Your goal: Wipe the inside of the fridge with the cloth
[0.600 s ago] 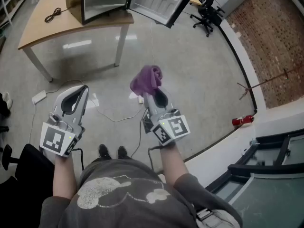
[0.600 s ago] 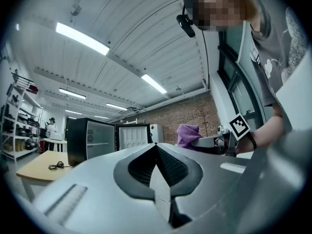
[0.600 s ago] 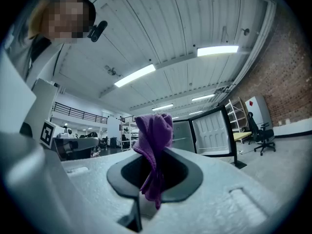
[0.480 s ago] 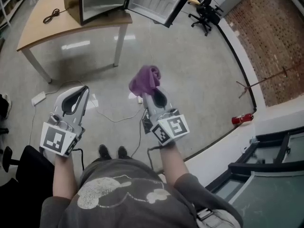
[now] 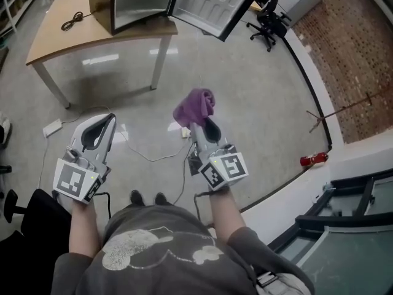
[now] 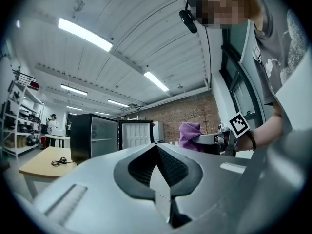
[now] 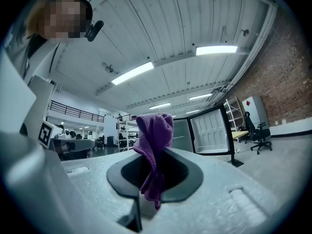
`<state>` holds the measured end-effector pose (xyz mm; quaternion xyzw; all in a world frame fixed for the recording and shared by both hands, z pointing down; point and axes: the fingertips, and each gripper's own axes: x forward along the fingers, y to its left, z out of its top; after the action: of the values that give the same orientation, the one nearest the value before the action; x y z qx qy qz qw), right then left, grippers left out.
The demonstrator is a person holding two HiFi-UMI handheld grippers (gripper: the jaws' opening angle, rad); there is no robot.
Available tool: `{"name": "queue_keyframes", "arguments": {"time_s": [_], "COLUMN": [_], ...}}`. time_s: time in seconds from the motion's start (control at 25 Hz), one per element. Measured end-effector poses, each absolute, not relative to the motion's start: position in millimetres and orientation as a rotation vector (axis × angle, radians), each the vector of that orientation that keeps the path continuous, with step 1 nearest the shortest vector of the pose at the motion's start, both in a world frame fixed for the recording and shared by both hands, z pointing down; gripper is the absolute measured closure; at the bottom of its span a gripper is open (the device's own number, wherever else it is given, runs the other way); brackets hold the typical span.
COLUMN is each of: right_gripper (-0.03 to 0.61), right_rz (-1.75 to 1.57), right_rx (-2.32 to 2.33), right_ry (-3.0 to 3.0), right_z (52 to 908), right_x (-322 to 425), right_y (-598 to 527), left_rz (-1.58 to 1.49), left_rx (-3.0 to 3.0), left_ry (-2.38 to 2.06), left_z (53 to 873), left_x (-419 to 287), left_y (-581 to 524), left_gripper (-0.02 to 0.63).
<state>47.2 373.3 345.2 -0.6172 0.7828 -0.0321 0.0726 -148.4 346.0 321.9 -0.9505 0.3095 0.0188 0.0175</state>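
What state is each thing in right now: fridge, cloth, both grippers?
fridge: door swung wide open, standing on the table.
purple cloth: bunched, clamped in the right gripper.
right gripper: shut on the purple cloth.
left gripper: jaws together, nothing between them.

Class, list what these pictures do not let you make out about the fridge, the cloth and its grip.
- Fridge top: cut off by the head view's upper edge.
- Any dirt inside the fridge: too small in both gripper views.
- Right tool's tips: covered by the purple cloth in the head view.
- How much cloth sits between its jaws: hidden by the tool's own body, right gripper view.
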Motion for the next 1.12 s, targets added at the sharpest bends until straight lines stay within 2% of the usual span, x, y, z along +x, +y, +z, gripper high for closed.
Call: {"name": "queue_keyframes", "arguments": {"time_s": [0.28, 0.48, 1.12], "right_gripper": [0.541, 0.541, 0.54], "right_rz": [-0.103, -0.132, -0.186], "right_rx": [-1.882, -1.895, -1.733], "right_ry": [2.298, 2.297, 2.375], "right_z": [348.8, 359.2, 361.8], "right_x": [40.7, 54.2, 166.5], "right_y": [350.7, 326.3, 143.7], "left_rz": [0.075, 0.047, 0.063], "left_rx": [-2.942, -2.956, -2.865], "left_ry": [0.953, 0.974, 1.126], "left_z": [326.8, 333.9, 326.5], "left_x": [-168.8, -158.9, -38.0], "left_y": [320.8, 291.3, 123.1], "left_gripper": [0.595, 0.595, 0.595]}}
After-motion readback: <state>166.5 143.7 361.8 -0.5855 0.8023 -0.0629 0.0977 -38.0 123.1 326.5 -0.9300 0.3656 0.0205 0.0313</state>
